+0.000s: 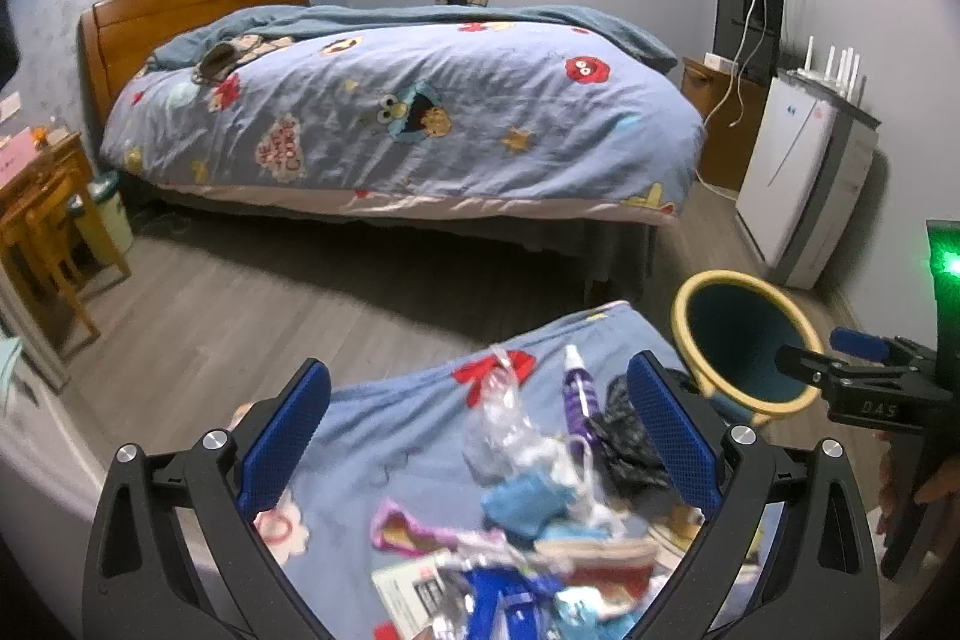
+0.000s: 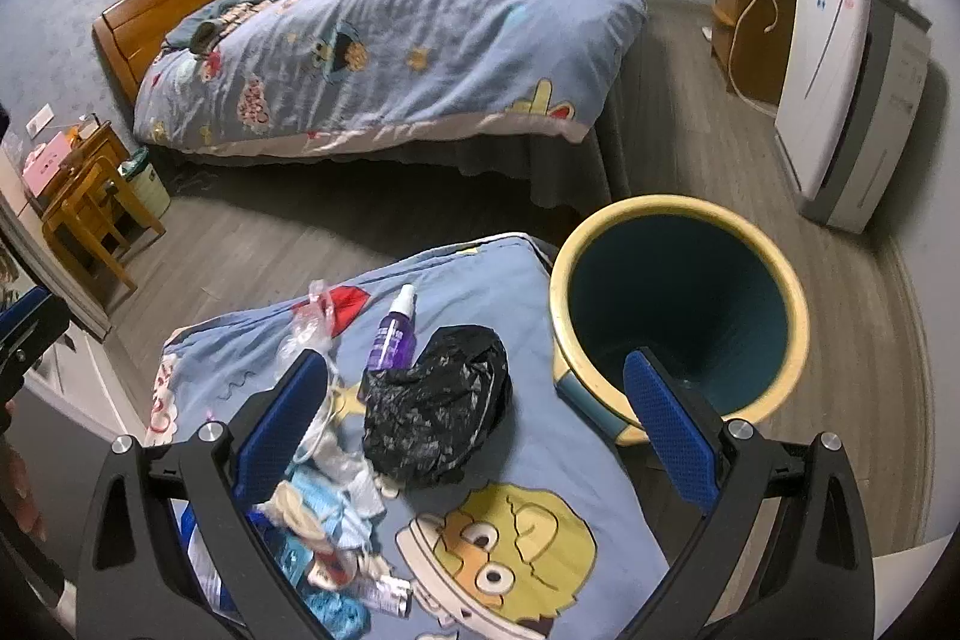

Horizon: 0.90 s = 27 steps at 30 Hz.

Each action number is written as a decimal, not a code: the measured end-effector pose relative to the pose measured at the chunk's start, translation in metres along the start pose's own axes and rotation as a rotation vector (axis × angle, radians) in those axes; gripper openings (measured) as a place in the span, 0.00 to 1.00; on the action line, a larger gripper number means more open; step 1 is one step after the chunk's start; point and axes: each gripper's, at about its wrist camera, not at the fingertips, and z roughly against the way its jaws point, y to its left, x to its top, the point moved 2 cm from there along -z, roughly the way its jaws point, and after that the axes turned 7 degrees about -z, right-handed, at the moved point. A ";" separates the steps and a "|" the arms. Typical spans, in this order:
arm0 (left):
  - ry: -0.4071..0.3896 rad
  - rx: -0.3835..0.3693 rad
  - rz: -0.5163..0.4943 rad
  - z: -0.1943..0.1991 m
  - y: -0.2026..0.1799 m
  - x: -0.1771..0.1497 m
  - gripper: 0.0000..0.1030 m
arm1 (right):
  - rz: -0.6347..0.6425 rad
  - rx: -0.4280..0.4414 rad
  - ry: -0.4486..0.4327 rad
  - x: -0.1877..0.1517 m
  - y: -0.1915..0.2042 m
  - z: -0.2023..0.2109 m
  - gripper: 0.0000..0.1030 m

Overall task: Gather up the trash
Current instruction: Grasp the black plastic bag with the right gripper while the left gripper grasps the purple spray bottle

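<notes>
A pile of trash lies on a blue cartoon-print cloth (image 2: 516, 280): a crumpled black plastic bag (image 2: 438, 406), a purple spray bottle (image 2: 393, 328), clear plastic wrap (image 2: 306, 328) and several wrappers (image 1: 480, 580). A yellow-rimmed bin with a teal inside (image 2: 678, 304) stands on the floor to the right of the cloth. My left gripper (image 1: 480, 430) is open and empty above the pile. My right gripper (image 2: 474, 412) is open and empty, around the black bag without touching it. The right gripper also shows in the left wrist view (image 1: 840, 358), in front of the bin (image 1: 750, 340).
A large bed (image 1: 408, 112) with a blue cartoon duvet fills the middle of the room. A wooden side table and chair (image 1: 42, 220) stand at the left beside a small green bin (image 1: 111, 214). A white appliance (image 1: 798, 178) and a TV cabinet (image 1: 720, 124) stand along the right wall.
</notes>
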 end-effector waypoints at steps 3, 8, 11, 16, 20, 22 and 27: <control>0.020 0.021 -0.027 -0.026 0.001 0.000 0.95 | -0.020 0.004 0.055 -0.001 -0.001 -0.027 0.94; 0.071 -0.010 -0.028 -0.065 -0.005 -0.003 0.95 | -0.055 0.011 0.197 -0.011 -0.006 -0.075 0.70; 0.091 -0.026 -0.055 -0.082 -0.014 -0.003 0.95 | -0.073 0.019 0.274 -0.021 -0.008 -0.099 0.54; 0.106 -0.055 -0.099 -0.110 -0.030 0.001 0.94 | -0.123 0.033 0.367 -0.033 -0.015 -0.122 0.07; 0.122 -0.087 -0.103 -0.129 -0.040 0.002 0.93 | -0.157 0.041 0.349 -0.028 -0.023 -0.115 0.01; 0.128 -0.102 -0.095 -0.137 -0.043 0.005 0.93 | -0.142 0.037 0.313 -0.018 -0.022 -0.107 0.01; 0.143 -0.130 -0.075 -0.153 -0.050 0.007 0.93 | -0.075 0.018 0.169 0.018 -0.022 -0.073 0.01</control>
